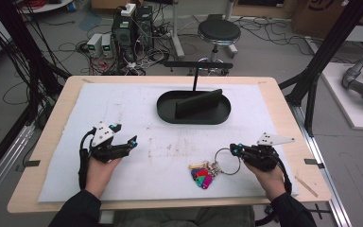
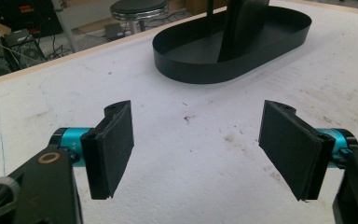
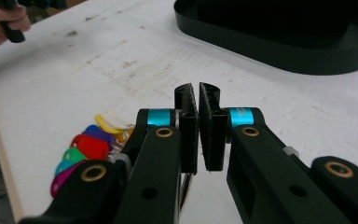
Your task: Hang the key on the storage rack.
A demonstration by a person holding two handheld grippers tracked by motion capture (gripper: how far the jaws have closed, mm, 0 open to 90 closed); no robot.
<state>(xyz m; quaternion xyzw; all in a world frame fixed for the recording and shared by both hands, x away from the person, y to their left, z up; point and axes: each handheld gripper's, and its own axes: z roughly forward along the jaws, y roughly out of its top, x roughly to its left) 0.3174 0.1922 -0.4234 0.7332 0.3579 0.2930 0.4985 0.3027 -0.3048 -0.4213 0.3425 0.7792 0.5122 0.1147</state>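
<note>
While the left gripper (image 1: 124, 135) is resting on the white mat (image 1: 123, 104) with jaws spread wide and nothing between them, the right gripper (image 1: 235, 150) is pinching the ring (image 1: 228, 161) of the keys (image 1: 202, 174), jaws nearly together. Keys are lying on the mat near its front edge, well apart from the black tray (image 1: 165, 113) sitting behind.

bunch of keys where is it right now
In the high view the bunch of keys lies near the table's front edge, right of centre, beside the right claw.
</note>
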